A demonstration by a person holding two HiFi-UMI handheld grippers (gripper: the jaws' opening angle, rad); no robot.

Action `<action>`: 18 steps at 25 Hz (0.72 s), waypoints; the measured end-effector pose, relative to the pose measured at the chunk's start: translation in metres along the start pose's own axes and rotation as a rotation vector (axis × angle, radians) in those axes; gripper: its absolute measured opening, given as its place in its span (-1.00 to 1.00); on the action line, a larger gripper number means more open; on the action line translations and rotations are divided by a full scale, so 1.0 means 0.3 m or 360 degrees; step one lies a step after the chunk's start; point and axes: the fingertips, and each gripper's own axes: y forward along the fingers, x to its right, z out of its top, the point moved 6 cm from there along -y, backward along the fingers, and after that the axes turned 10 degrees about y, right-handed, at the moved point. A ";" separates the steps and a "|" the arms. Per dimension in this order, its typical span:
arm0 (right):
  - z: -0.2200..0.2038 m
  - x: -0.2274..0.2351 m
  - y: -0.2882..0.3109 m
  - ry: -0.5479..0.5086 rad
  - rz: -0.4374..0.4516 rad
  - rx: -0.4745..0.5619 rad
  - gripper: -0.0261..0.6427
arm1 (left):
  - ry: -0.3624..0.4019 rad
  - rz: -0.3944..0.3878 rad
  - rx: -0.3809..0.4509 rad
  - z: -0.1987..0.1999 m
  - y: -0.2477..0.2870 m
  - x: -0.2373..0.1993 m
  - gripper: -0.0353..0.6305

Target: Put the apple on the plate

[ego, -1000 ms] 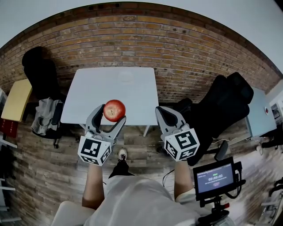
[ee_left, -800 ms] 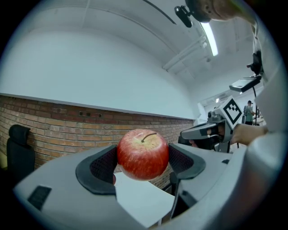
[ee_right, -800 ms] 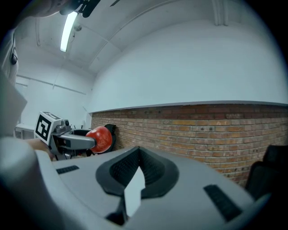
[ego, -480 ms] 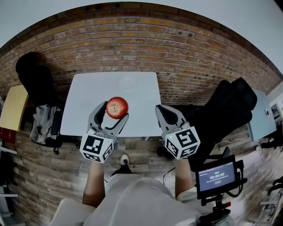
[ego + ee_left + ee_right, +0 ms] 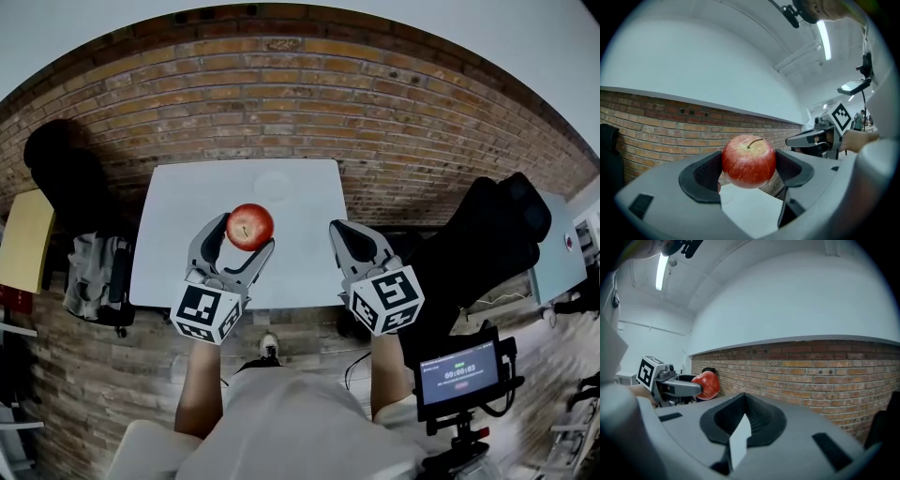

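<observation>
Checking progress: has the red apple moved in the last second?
Yes. The round red apple has gone farther in over the white rectangular table, away from its near edge.

Head view: steeply down on the table (image 5: 169, 234). Gripper views: close behind the jaws, level, toward the brick wall (image 5: 647, 112). Apple (image 5: 250, 226) common to all three.

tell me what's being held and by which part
The left gripper holds the apple by its two opposite sides, one jaw on each. The right gripper is shut and empty.
</observation>
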 end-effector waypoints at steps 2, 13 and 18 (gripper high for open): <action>0.001 0.001 0.040 0.0003 -0.0002 -0.0009 -0.91 | -0.0008 -0.0003 -0.0005 -0.014 0.017 -0.036 0.20; 0.031 0.016 0.250 0.0013 -0.0046 -0.0010 -0.91 | -0.0018 -0.0051 0.0006 -0.072 0.119 -0.225 0.20; 0.045 0.004 0.305 0.0007 -0.0062 -0.0012 -0.91 | -0.0014 -0.0076 0.0020 -0.075 0.148 -0.281 0.20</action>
